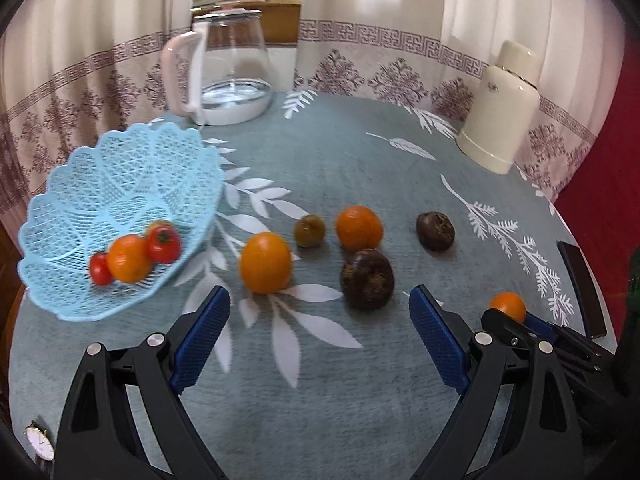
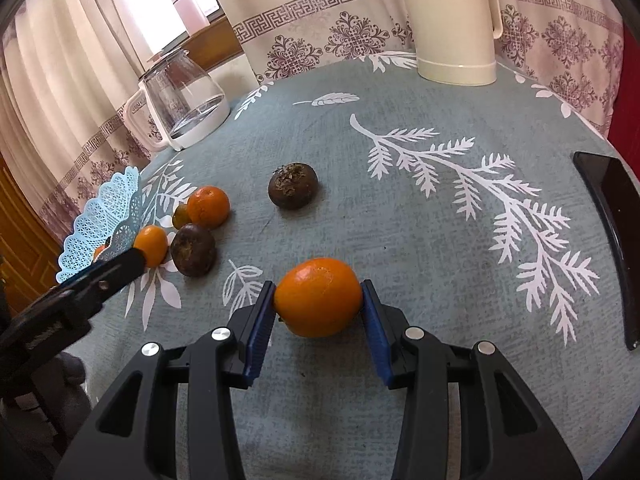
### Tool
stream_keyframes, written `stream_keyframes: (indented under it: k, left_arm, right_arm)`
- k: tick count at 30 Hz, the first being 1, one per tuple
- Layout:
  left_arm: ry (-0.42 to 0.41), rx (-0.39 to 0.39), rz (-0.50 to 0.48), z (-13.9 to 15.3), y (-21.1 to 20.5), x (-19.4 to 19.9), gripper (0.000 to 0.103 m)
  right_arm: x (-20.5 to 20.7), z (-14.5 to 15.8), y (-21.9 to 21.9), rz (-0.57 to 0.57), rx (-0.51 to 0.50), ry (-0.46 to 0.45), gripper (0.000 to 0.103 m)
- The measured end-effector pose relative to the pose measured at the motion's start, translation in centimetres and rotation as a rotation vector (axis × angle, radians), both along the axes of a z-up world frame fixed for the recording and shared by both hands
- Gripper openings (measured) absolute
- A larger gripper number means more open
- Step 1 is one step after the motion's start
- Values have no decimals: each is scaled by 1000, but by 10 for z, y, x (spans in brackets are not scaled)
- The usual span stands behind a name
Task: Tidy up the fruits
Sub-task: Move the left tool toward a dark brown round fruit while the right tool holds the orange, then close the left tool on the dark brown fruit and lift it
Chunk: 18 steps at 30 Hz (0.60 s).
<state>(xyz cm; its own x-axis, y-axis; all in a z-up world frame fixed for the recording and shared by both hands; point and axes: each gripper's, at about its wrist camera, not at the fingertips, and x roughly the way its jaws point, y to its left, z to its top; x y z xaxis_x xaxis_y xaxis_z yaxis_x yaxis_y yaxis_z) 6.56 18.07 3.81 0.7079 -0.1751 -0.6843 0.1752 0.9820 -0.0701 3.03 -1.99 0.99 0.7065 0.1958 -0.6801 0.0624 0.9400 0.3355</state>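
Observation:
My left gripper [image 1: 320, 304] hangs open low over the grey-green tablecloth, with nothing between its blue pads. Just ahead of it lie an orange [image 1: 266, 263] and a dark brown fruit [image 1: 367, 279]. Behind those sit a small greenish fruit [image 1: 309, 231], a second orange [image 1: 359, 228] and another dark fruit [image 1: 435, 231]. The light blue lattice basket [image 1: 120, 184] stands tilted at the left, holding two tomatoes [image 1: 163, 245] and an orange [image 1: 129, 259]. My right gripper [image 2: 319, 296] is shut on an orange [image 2: 319, 297] just above the cloth, to the right of the other fruit.
A glass kettle [image 1: 232, 76] with a white handle stands at the back left, and a cream thermos jug [image 1: 500, 108] at the back right. A black flat object [image 2: 612, 232] lies along the table's right edge. A wristwatch [image 1: 40, 442] lies near the front left.

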Motion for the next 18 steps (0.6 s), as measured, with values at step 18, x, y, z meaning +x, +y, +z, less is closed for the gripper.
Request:
stream_keyframes:
  k: [18]
  left_arm:
    - [69,8,-76,-24,-31,34,78]
  right_arm:
    - [-2,-1,2,7,-1,-12,43]
